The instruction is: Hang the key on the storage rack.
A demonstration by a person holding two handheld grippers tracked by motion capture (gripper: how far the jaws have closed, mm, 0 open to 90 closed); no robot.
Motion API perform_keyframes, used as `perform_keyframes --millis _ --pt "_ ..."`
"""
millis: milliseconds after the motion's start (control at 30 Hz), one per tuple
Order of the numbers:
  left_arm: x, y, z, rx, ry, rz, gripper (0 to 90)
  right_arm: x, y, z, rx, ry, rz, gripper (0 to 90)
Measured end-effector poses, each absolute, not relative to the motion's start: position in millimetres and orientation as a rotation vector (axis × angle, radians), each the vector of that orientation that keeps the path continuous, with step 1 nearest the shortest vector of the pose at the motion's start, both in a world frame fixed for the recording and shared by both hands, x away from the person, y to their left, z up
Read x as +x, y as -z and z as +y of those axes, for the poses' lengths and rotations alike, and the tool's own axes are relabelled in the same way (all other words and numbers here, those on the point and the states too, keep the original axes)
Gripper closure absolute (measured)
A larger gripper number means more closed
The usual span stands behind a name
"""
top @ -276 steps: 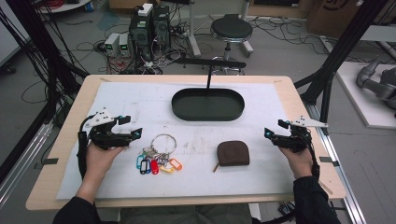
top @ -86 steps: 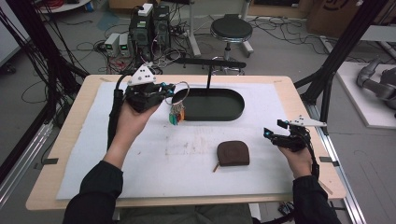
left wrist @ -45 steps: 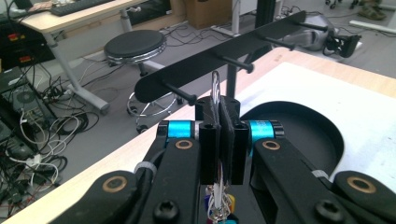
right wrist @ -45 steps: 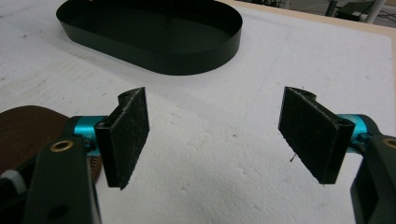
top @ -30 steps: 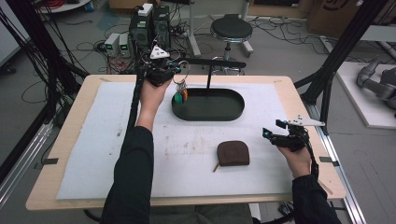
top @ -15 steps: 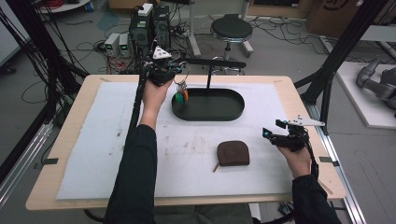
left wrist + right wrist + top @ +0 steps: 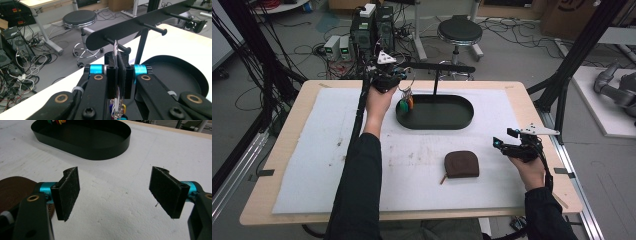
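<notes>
The right gripper (image 7: 512, 146) rests near the front of the table (image 7: 282, 150), on the right side, with its jaws wide apart and nothing between them. Just to its left lies a small brown pouch (image 7: 461, 164), and nobody is touching it. Farther back sits a black tray (image 7: 464, 107). At the back stands a black rack (image 7: 150, 18) with pegs sticking out. The left gripper (image 7: 117, 60) is up there, with its jaws pressed together on the ring of the keys (image 7: 405, 102). The bright tags hang down over the left end of the tray. In the left gripper view the ring is right in front of the nearest peg (image 7: 117, 45), but it does not look hooked on yet. So the lifting is done, I think. What is left is to slide the ring onto the peg and let go. The pouch may need a place too.
</notes>
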State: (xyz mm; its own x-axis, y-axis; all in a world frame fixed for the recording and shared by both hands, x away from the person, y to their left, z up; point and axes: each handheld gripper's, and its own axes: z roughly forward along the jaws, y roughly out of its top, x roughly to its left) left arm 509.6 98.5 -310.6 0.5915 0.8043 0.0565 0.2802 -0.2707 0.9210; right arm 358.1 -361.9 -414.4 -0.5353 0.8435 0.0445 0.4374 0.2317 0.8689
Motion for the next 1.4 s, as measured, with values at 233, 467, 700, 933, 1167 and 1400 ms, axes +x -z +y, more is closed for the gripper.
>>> perform_keyframes --millis 233,467,700,933,1167,1400 --pt "509.6 312.7 96.8 1.837 -0.680 0.890 83.1 357.7 413.9 -361.7 1.176 -1.242 2.069 25.2" --pt "505.8 312.9 96.9 1.862 -0.738 0.901 72.8 358.4 414.6 -361.1 1.172 -1.239 2.070 25.2" --pt "492.0 311.8 103.9 1.852 -0.738 0.901 53.2 358.8 415.3 -360.0 1.169 -1.227 2.077 25.1" --pt "457.9 317.1 121.9 1.813 -0.664 0.857 41.3 357.7 415.0 -358.1 1.163 -1.214 2.076 25.1" --pt "410.8 329.4 148.2 1.793 -0.615 0.829 33.3 355.9 415.0 -356.0 1.162 -1.201 2.082 25.1" --pt "353.9 353.3 171.2 1.822 -0.644 0.795 27.4 353.4 414.5 -355.1 1.166 -1.188 2.087 25.1"
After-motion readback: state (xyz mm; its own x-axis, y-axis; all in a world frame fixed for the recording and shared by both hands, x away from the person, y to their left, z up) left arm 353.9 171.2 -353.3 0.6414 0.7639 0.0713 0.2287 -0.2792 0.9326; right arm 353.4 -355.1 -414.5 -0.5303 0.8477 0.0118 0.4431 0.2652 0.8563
